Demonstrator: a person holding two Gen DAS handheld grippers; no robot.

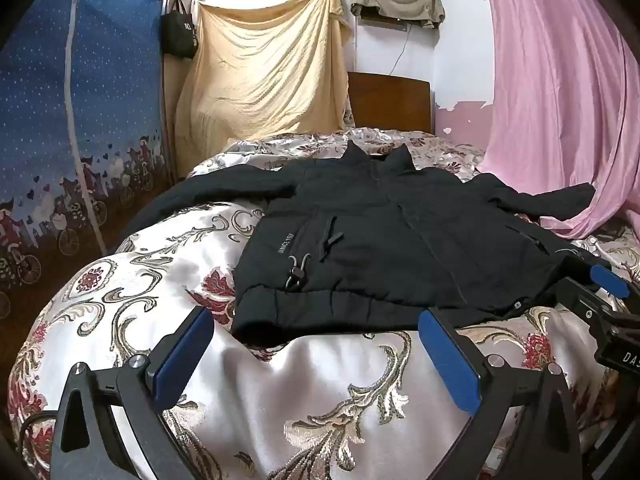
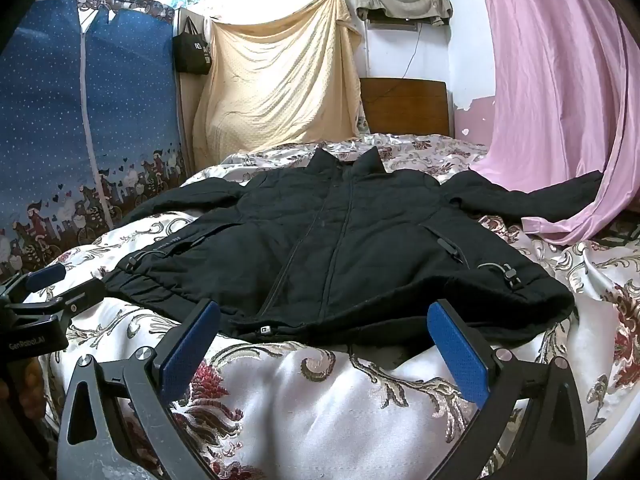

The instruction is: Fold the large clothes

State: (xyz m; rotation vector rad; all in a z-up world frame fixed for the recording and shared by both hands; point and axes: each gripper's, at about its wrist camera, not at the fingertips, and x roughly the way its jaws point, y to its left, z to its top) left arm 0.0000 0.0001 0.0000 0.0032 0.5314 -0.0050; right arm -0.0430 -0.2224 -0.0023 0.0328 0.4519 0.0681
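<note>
I counted one black jacket (image 1: 384, 248), and it lay flat on the bed, front up and zipped, collar toward the wooden headboard (image 1: 390, 100) and hem toward me. Its two sleeves were spread out, one toward the blue wardrobe (image 1: 80, 120) and one reaching the pink curtain (image 1: 560, 80). From the right wrist camera I made out two cord toggles near the hem, one on each side, and two pocket zips.

I had two grippers in play. The left gripper (image 1: 316, 352) hovered just short of the hem, over the flowered bedspread (image 1: 300, 392), with its jaws spread wide and nothing between the blue pads (image 1: 184, 360). The right gripper (image 2: 324, 344) sat at the hem as well, equally wide and empty, its tips close to the bottom end of the zip. Each camera caught the other gripper at the edge of its view, so the pair stood side by side.

Behind the bed I saw one yellow sheet (image 1: 264, 72) hung on the wall, one grey-green cloth (image 1: 396, 2) draped over a wall fixture, and one black bag (image 1: 180, 36) hanging beside the wardrobe. I could not tell what the bag held, and the wardrobe's zip front was closed, so its contents were hidden from me.
</note>
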